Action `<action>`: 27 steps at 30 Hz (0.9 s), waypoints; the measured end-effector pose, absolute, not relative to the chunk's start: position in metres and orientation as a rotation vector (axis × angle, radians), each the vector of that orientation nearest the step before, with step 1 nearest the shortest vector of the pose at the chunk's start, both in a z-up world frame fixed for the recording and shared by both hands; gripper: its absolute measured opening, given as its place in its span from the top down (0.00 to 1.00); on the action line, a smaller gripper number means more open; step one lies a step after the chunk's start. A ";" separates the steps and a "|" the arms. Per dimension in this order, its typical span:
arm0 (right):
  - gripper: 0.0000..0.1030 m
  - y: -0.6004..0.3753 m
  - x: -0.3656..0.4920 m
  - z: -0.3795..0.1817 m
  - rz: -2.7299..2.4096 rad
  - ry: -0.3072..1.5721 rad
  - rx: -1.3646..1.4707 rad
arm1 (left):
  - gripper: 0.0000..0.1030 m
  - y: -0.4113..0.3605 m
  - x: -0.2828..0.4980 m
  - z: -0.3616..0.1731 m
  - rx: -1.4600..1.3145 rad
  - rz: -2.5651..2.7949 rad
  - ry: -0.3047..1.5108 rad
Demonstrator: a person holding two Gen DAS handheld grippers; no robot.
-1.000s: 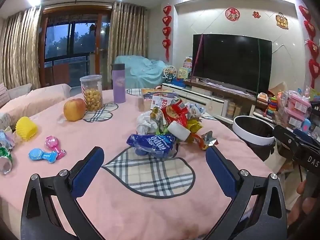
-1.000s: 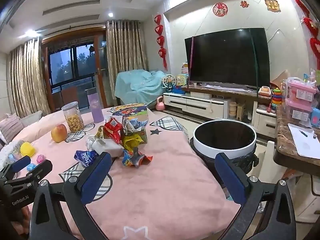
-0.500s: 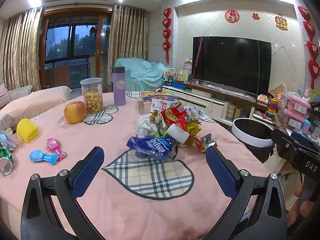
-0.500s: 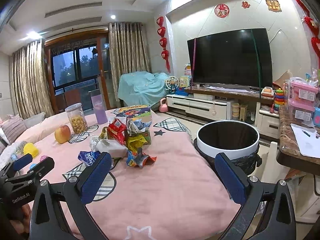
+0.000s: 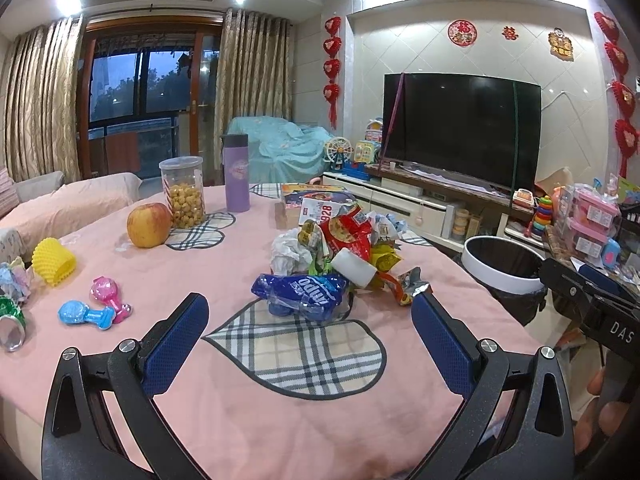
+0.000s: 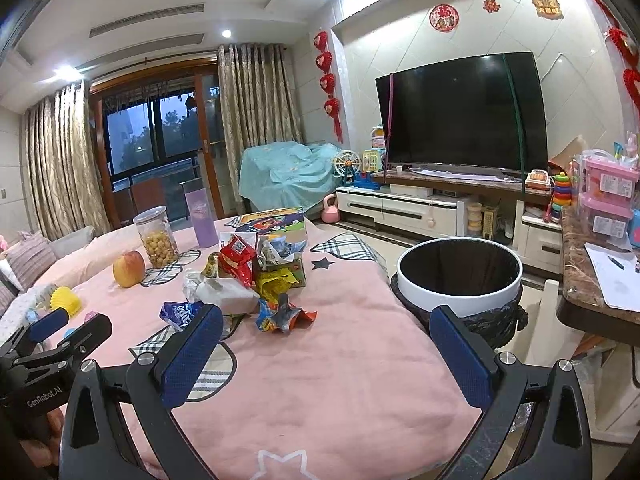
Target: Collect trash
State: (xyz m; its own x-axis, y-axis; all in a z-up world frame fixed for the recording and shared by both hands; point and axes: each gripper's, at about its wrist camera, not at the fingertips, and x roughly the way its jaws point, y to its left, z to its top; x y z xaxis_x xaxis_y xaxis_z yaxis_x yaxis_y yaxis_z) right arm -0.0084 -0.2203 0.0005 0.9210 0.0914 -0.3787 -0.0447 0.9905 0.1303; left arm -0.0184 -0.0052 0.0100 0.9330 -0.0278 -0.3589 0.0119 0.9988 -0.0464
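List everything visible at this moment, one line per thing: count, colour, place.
trash pile: one heap, mixed wrappers, table centre
blue wrapper: one, blue, nearest edge of heap
trash bin: one, white rim, black liner, beside table's right edge
table: one, pink cloth with plaid patches
apple: one, red-yellow, left of jar
snack jar: one, clear, yellow contents, far left
bottle: one, purple, right of jar
yellow cup: one, left edge
toy rattles: two, blue and pink, near left
television: one, black, on stand
left gripper: one, blue pads, open, empty
right gripper: one, blue pads, open, empty
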 end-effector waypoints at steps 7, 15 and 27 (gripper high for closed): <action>0.00 -0.220 -0.008 0.000 0.077 0.402 0.130 | 0.00 -0.006 -0.019 0.010 -0.043 -0.019 0.369; 0.00 -0.219 -0.007 -0.001 0.085 0.410 0.138 | 0.00 -0.005 -0.020 0.008 -0.044 -0.021 0.370; 0.00 -0.219 -0.006 -0.003 0.096 0.424 0.146 | 0.00 -0.003 -0.018 0.005 -0.050 -0.019 0.377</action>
